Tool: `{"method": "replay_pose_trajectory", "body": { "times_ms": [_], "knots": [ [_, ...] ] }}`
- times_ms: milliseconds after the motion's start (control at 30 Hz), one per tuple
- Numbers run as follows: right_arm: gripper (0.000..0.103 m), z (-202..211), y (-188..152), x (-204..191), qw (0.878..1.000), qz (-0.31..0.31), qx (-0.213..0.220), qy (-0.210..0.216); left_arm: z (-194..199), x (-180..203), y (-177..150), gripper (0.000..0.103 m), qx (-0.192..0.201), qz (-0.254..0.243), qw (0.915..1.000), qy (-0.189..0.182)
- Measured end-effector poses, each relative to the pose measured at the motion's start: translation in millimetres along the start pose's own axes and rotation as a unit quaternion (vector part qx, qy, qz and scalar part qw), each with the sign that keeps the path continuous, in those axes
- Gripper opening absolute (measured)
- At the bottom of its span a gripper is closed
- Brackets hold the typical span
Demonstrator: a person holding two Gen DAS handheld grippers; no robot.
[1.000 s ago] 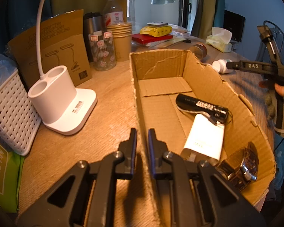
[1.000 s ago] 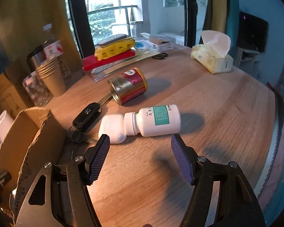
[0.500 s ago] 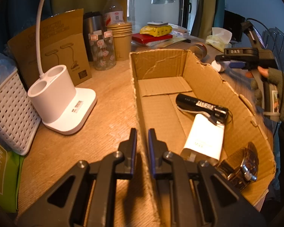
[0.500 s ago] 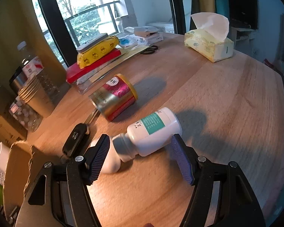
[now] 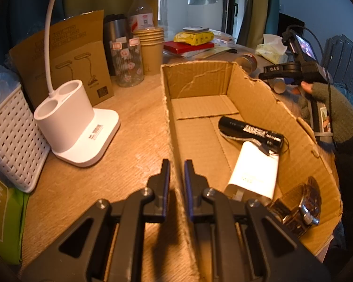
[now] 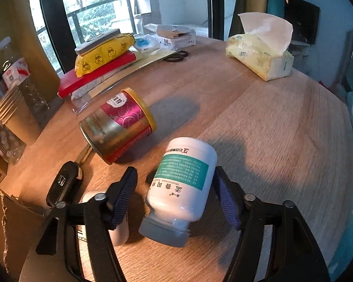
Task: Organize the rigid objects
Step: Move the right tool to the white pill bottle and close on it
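My left gripper [image 5: 176, 176] is shut on the near left wall of the open cardboard box [image 5: 169, 127]. Inside the box lie a black flashlight [image 5: 250, 131], a white rectangular pack [image 5: 255, 171] and a wristwatch [image 5: 303, 209]. My right gripper [image 6: 175, 195] is open, its fingers straddling a white pill bottle [image 6: 183, 188] with a green label that lies on the table, neither pad touching it. Its white cap [image 6: 115, 223] lies behind the left finger. A gold and pink tin [image 6: 120, 127] lies on its side beyond, with a black car key [image 6: 63, 185] to the left.
A white lamp base [image 5: 75, 127], a white basket [image 5: 11, 136], paper cups [image 5: 151, 47], a jar [image 5: 128, 63] and bottles stand left of the box. A tissue box [image 6: 261, 54], scissors [image 6: 176, 56] and stacked packets [image 6: 103, 56] lie at the table's far side.
My right gripper moved forward and turned, so the pill bottle now lies lengthwise between its open fingers. The left gripper has not moved.
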State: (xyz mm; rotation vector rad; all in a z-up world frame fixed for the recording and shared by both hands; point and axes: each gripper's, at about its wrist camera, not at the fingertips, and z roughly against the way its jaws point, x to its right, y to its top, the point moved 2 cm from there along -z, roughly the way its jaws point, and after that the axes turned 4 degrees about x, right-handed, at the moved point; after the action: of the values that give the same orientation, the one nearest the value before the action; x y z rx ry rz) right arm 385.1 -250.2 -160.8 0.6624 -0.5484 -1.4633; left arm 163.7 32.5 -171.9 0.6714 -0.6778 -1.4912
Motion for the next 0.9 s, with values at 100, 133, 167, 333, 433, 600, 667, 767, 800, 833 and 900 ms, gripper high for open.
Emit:
{"method": "replay_pose_trajectory", "body": {
  "times_ms": [100, 133, 167, 333, 433, 600, 667, 767, 800, 833, 900],
  "knots": [
    [0.049, 2, -1, 0, 1.000, 0.005, 0.002, -0.001, 0, 0, 0, 0.013, 0.000, 0.000, 1.0000, 0.000],
    [0.049, 4, -1, -1, 1.000, 0.009, 0.005, 0.000, 0, 0, 0, 0.013, 0.000, 0.000, 1.0000, 0.000],
    [0.049, 5, -1, -2, 1.000, 0.014, 0.008, 0.000, 0, 0, 0, 0.013, 0.000, 0.000, 1.0000, 0.000],
    [0.048, 18, -5, -5, 0.999, 0.025, 0.019, 0.009, 0, 0, 0, 0.013, 0.000, 0.000, 1.0000, 0.000],
    [0.048, 31, -6, -7, 0.999, 0.027, 0.032, 0.015, 0, -1, 1, 0.013, 0.000, 0.000, 1.0000, 0.001],
    [0.048, 58, -9, -13, 0.998, 0.028, 0.052, 0.035, 0, -1, 1, 0.014, 0.000, 0.000, 1.0000, 0.000],
    [0.048, 67, -10, -17, 0.997, 0.033, 0.057, 0.041, 0, 0, 0, 0.014, -0.001, 0.000, 1.0000, 0.000],
    [0.048, 81, -13, -23, 0.996, 0.041, 0.064, 0.050, 0, -1, 1, 0.014, 0.000, 0.000, 1.0000, 0.000],
    [0.048, 85, -14, -25, 0.996, 0.042, 0.065, 0.053, 0, -1, 1, 0.014, 0.000, 0.000, 1.0000, 0.001],
    [0.048, 89, -15, -27, 0.995, 0.043, 0.067, 0.057, 0, 0, 1, 0.014, 0.000, -0.001, 1.0000, 0.001],
    [0.048, 97, -17, -30, 0.995, 0.039, 0.070, 0.067, 1, -2, 1, 0.014, 0.001, 0.000, 1.0000, 0.002]
  ]
}}
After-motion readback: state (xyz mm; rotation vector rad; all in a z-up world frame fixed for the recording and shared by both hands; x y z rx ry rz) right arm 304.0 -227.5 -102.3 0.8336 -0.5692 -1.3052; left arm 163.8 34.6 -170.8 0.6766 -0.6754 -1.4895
